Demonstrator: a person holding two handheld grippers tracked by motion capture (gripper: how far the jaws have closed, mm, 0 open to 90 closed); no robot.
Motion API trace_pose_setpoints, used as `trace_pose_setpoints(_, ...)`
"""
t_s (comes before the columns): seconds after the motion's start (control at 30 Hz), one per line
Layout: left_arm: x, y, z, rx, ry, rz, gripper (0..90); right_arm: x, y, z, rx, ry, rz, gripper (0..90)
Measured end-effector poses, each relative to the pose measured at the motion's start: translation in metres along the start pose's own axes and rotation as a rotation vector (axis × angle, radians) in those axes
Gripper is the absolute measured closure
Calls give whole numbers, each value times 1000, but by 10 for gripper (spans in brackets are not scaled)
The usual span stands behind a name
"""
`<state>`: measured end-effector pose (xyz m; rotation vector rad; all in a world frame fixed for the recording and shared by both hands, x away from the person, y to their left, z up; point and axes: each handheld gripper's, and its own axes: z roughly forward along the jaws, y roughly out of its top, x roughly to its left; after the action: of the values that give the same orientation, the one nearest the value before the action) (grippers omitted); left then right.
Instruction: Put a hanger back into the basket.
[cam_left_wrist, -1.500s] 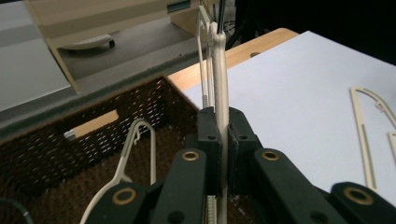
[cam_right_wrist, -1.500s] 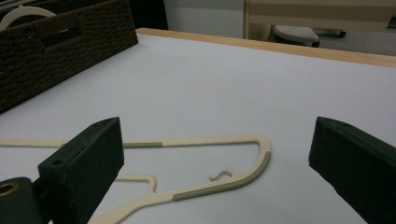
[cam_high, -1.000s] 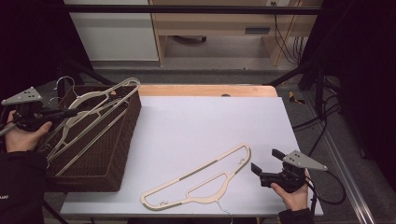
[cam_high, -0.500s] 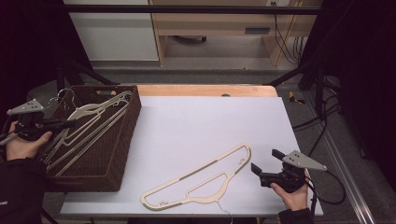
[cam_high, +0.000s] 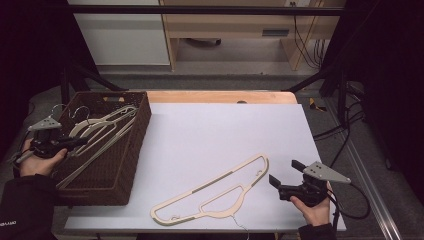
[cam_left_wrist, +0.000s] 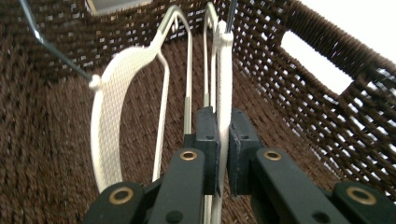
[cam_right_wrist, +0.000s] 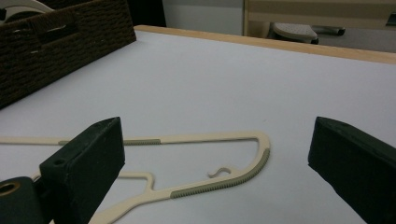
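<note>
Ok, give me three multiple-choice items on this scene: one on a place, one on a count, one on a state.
1. Where is the hanger that the left gripper holds?
A. in the basket
B. on the table
C. on the floor

2. How many hangers lie on the table?
A. none
B. one
C. three

3. How do the right gripper's jaws stand?
A. shut on a hanger
B. shut on nothing
C. open

A: wicker walls surround it.
B: a single cream hanger lies there.
C: a wide gap between the jaws.
</note>
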<state>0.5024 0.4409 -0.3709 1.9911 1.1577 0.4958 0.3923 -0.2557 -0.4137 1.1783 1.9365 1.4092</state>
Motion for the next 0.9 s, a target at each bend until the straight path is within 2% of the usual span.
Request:
trace_pose_setpoints(0.03, 0, 0, 0, 0, 0, 0, 842, 0, 0, 0, 0, 0, 0, 40)
trace_pose_setpoints(0.23, 5, -8, 4, 59, 85, -57, 821, 1, 0, 1, 2, 3, 1, 40)
trace_pose_setpoints(0.37, 6, -8, 1, 56, 98, -86, 803, 1, 0, 1, 2, 6, -2, 40)
trace_pose_setpoints(0.4, 5, -8, -2, 57, 122, -86, 803, 1, -1, 1, 3, 4, -1, 40)
trace_pose_setpoints(0.47, 4, -7, -5, 53, 142, -88, 775, 2, -1, 1, 3, 6, 3, 39)
trace_pose_setpoints(0.63, -2, -7, -19, 12, 191, -108, 710, 2, 0, 1, 1, 6, 2, 39)
trace_pose_setpoints(0.7, -6, -7, -24, -21, 190, -119, 704, 2, 0, 0, 1, 8, 2, 39)
trace_pose_setpoints(0.77, -14, -6, -31, -53, 181, -112, 682, 2, 0, 0, -1, 4, 0, 39)
trace_pose_setpoints(0.9, -35, 0, -41, -118, 148, -77, 643, 3, 0, -2, -3, 3, -2, 39)
